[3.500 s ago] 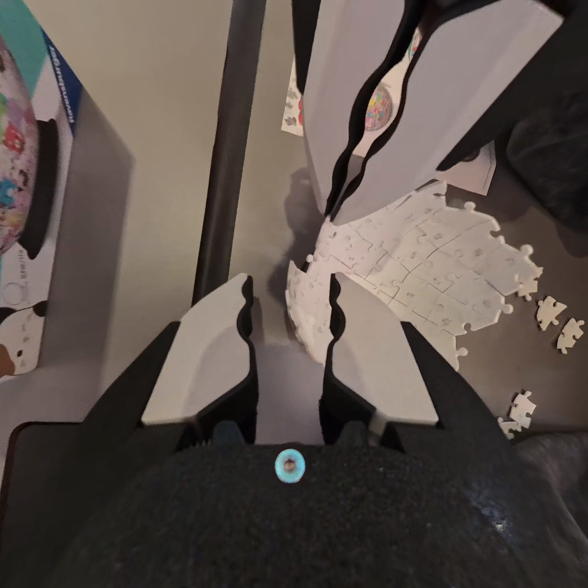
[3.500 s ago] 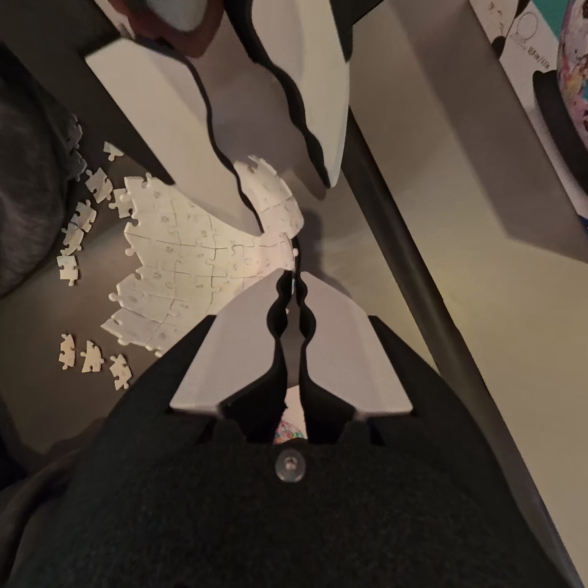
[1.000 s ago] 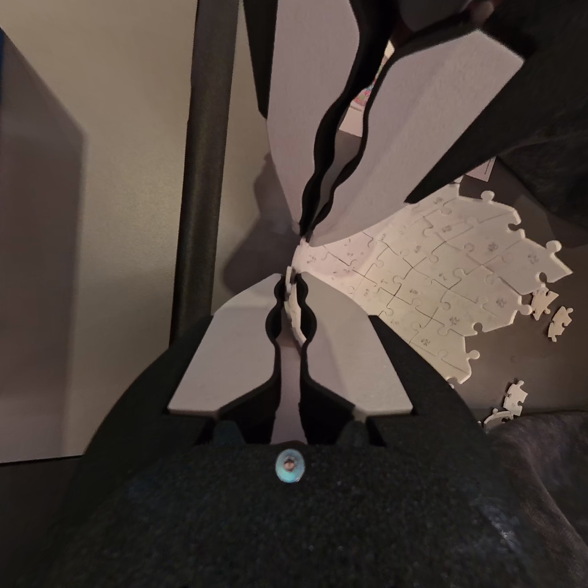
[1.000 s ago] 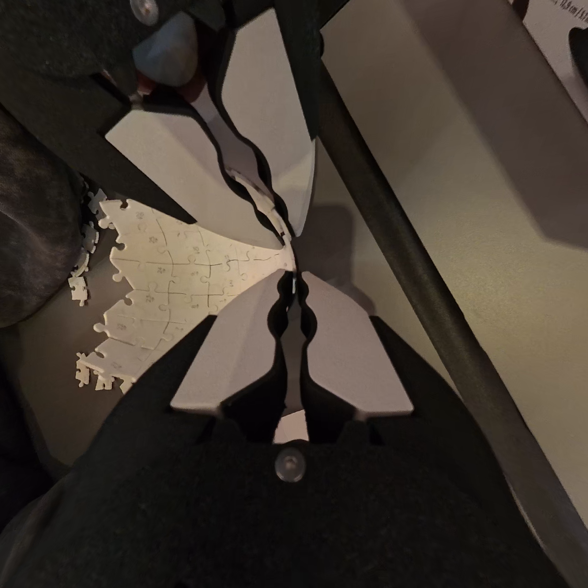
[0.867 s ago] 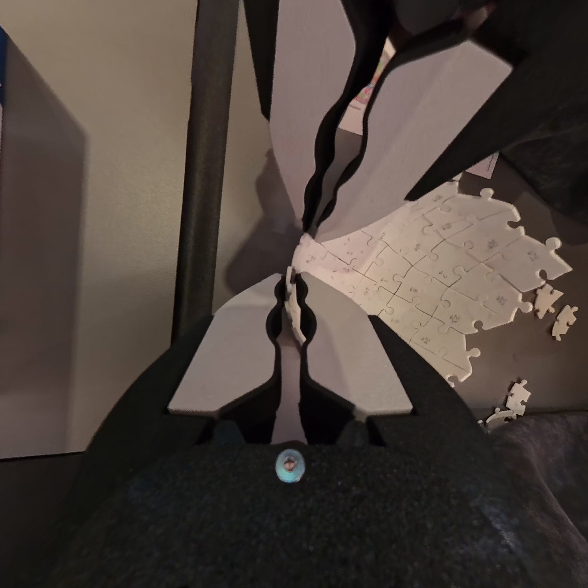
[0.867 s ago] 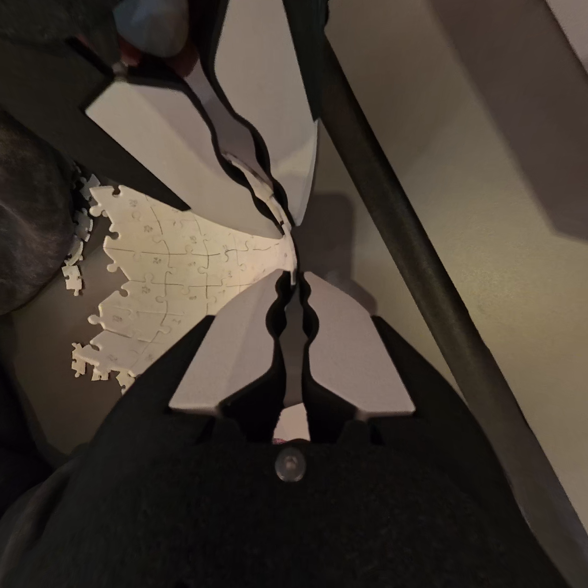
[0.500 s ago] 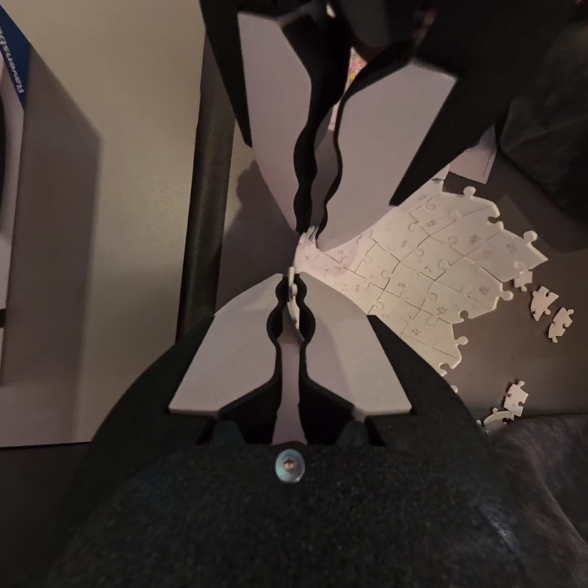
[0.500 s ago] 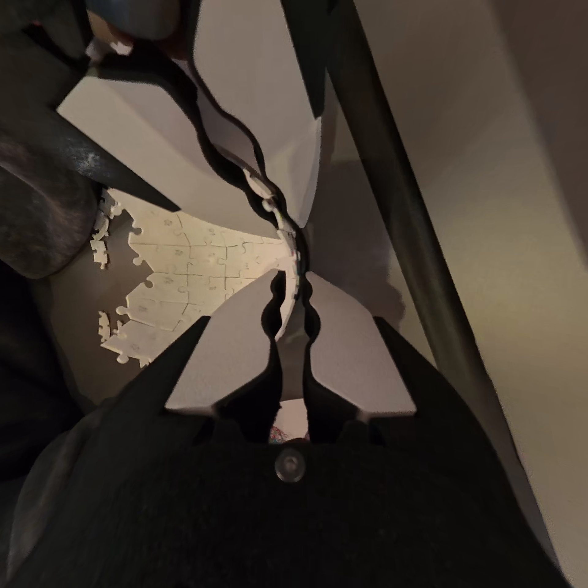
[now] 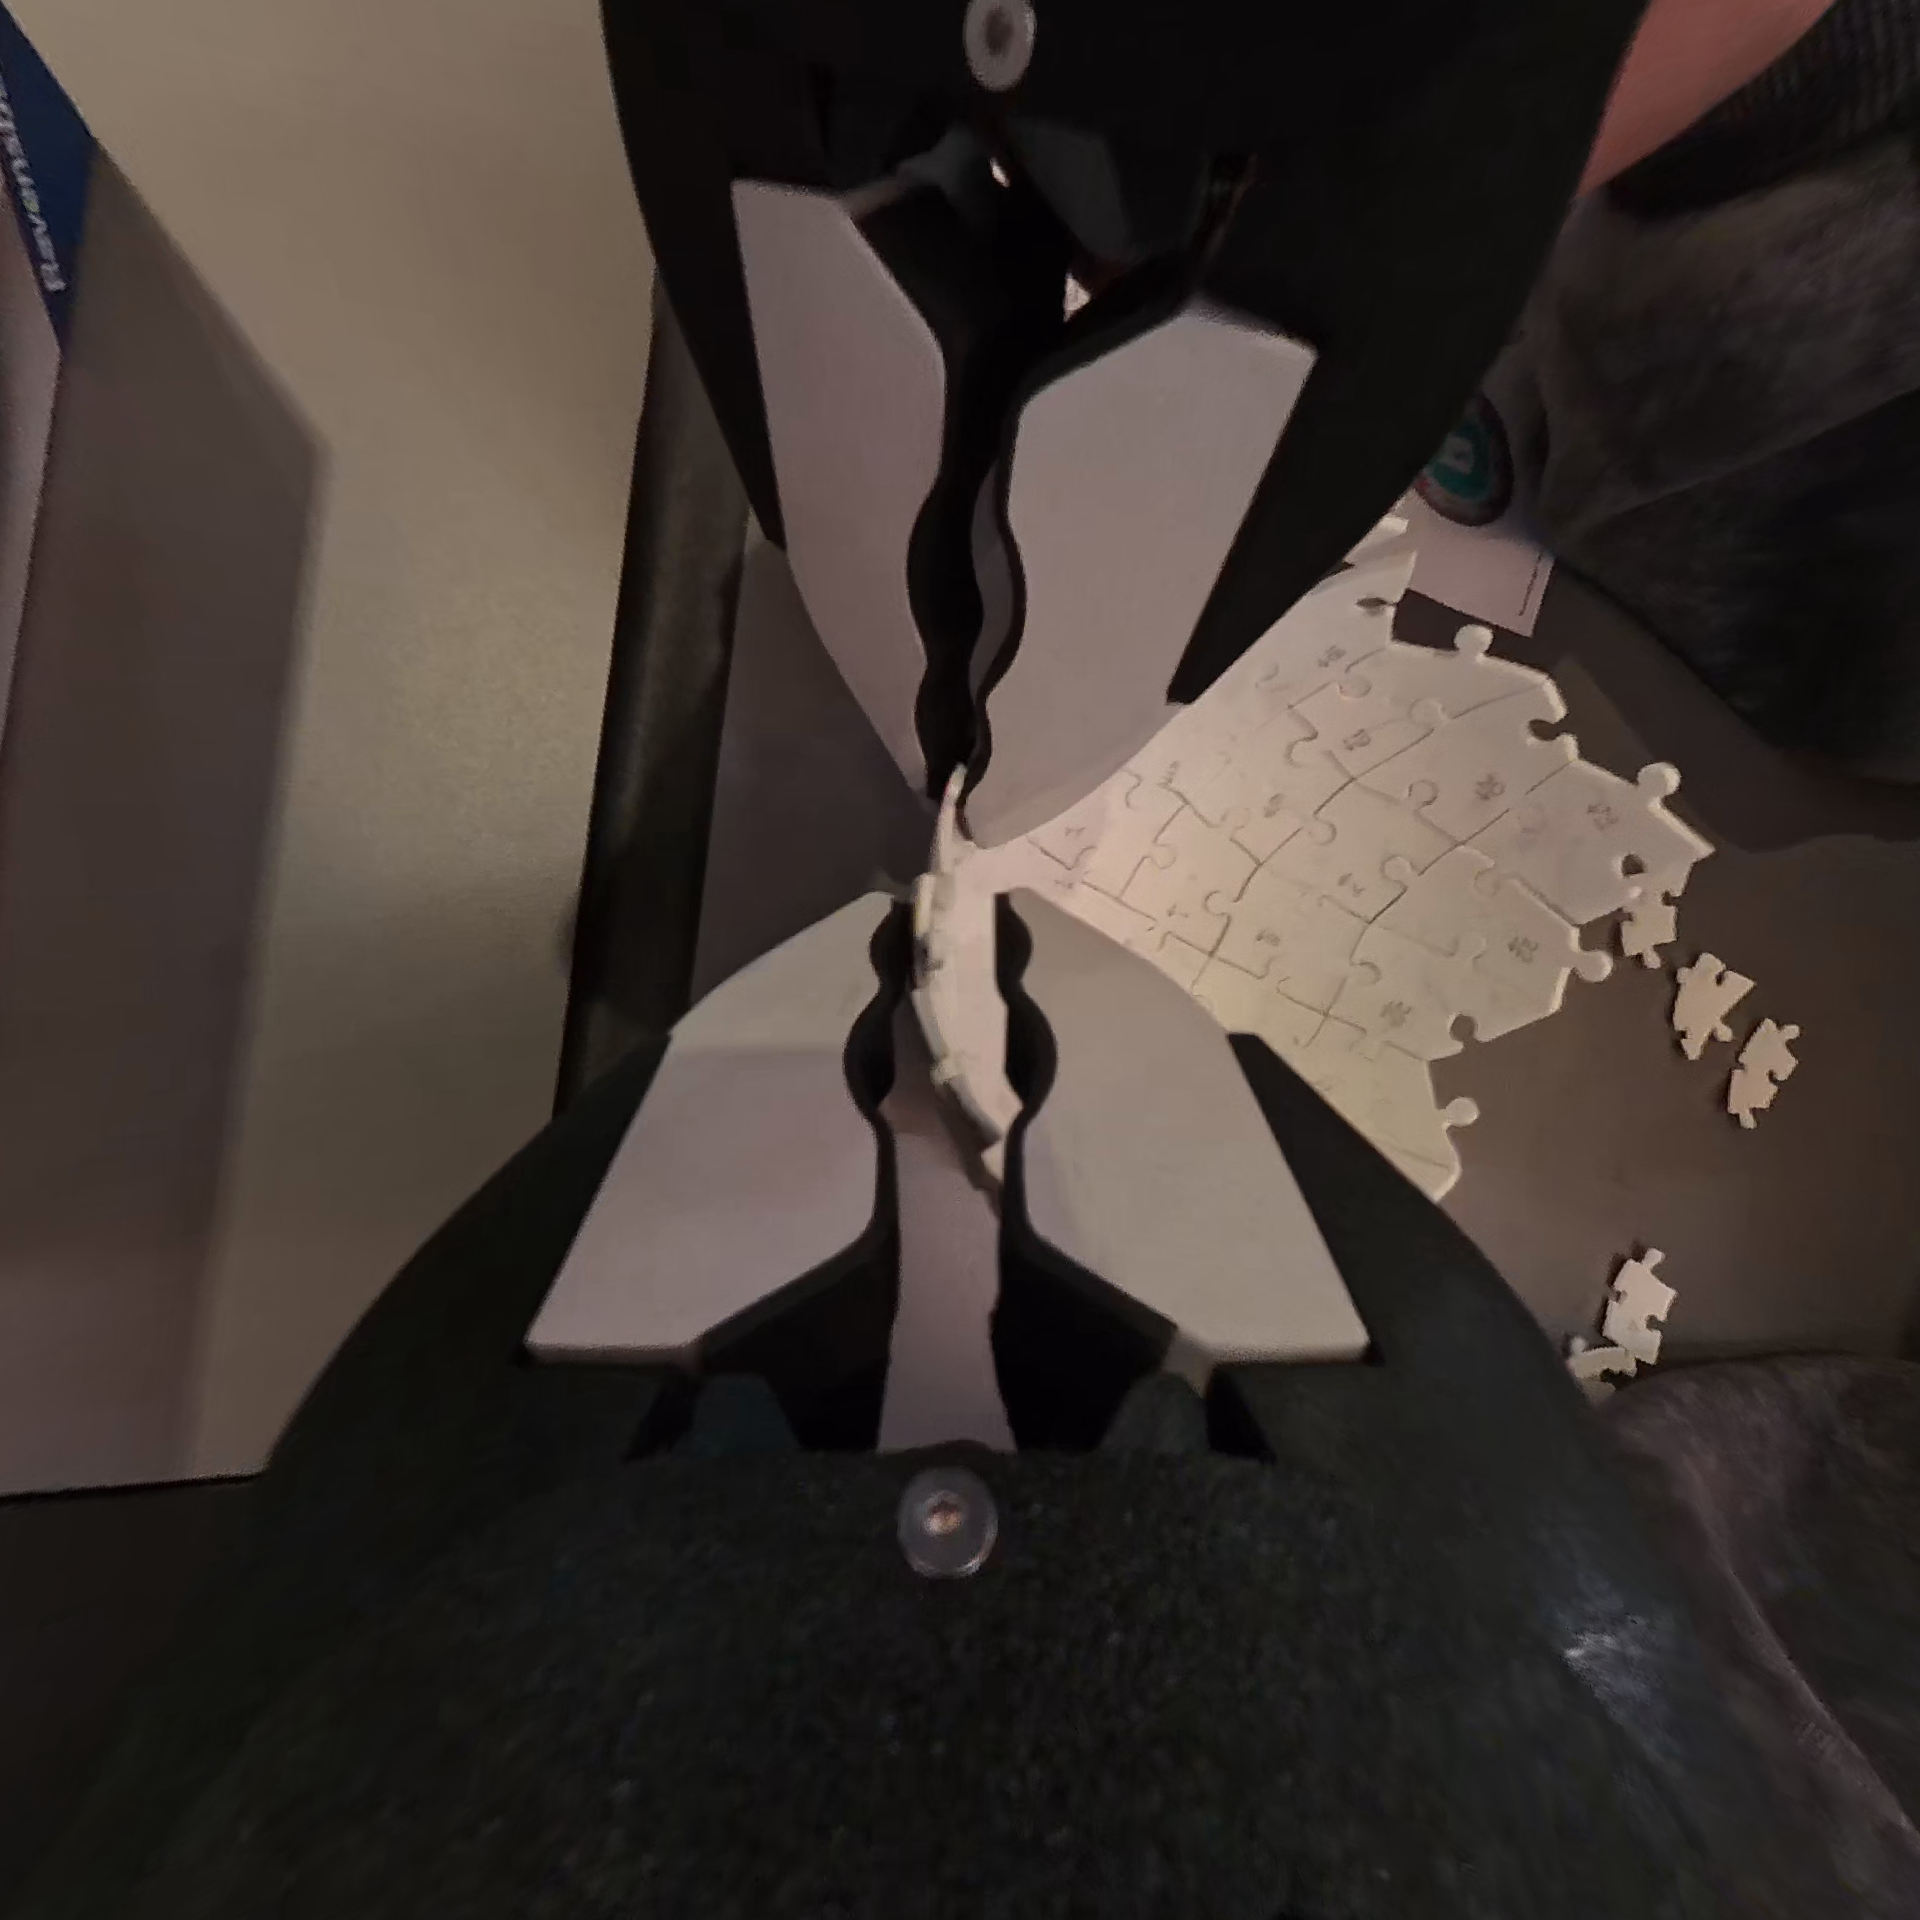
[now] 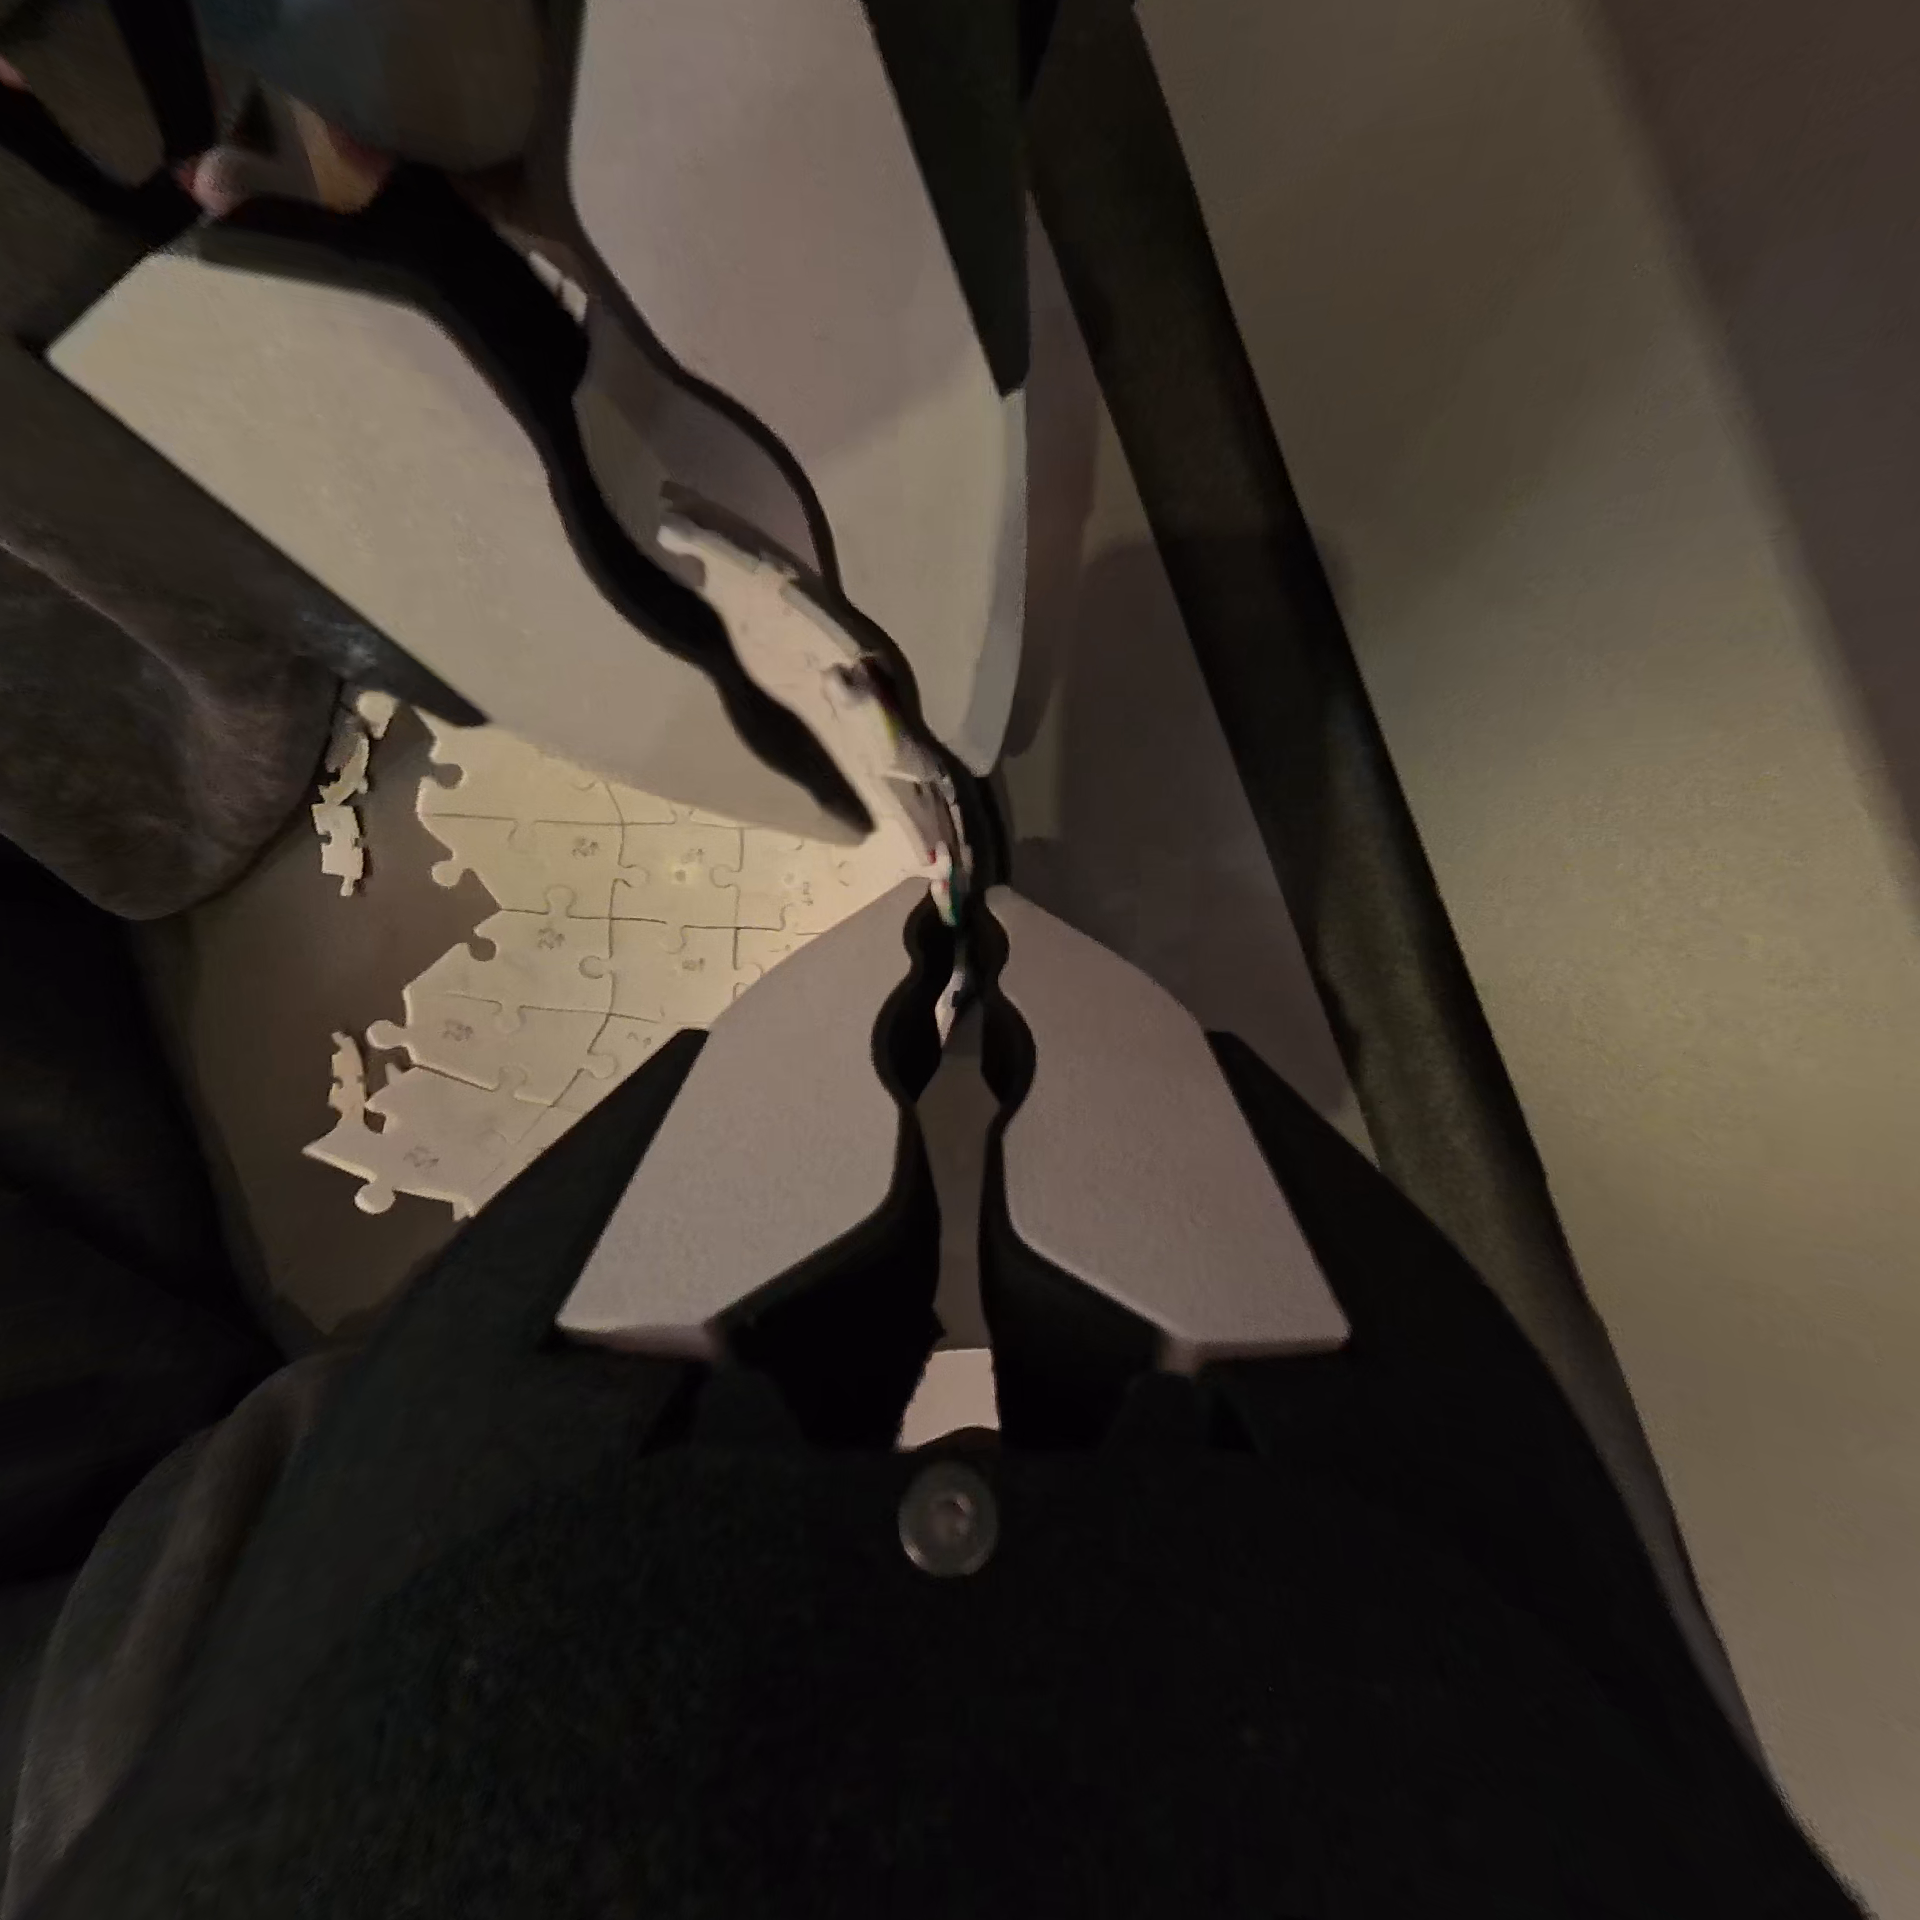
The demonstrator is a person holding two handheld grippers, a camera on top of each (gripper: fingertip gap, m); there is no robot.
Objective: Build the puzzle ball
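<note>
holding the shell (image 9: 1340, 883) by one rim between them, both grippers are at work on the same edge. the left gripper (image 9: 940, 914) has its jaws nearly closed on a curved strip of joined pieces that runs between its fingers — in the right wrist view that strip (image 10: 790, 634) shows lying along the gap, its coloured face just peeking at the edge. the right gripper (image 10: 961, 914) pinches the rim from the opposite side, jaws all but shut on the thin edge, its tips almost touching the left's. the rest of the shell fans out white side up over the dark table (image 9: 1662, 1195), and whether its far edge rests there or hangs just above cannot be told. loose pieces (image 9: 1725, 1018) lie just beside its far edge, a few more (image 9: 1631, 1299) nearer the left gripper, well short of what a full ball needs.

the step in hand looks like seating or pressing a joint at the rim — the two grips meet right at the seam. the build seems perhaps half done at best. the next move calls for a gentle squeeze along the seam without bending the curved sheet, since a twist between the two grips could pop neighbouring tabs loose. after that, one gripper must let go to fetch a loose piece while the other keeps the shell steady.
</note>
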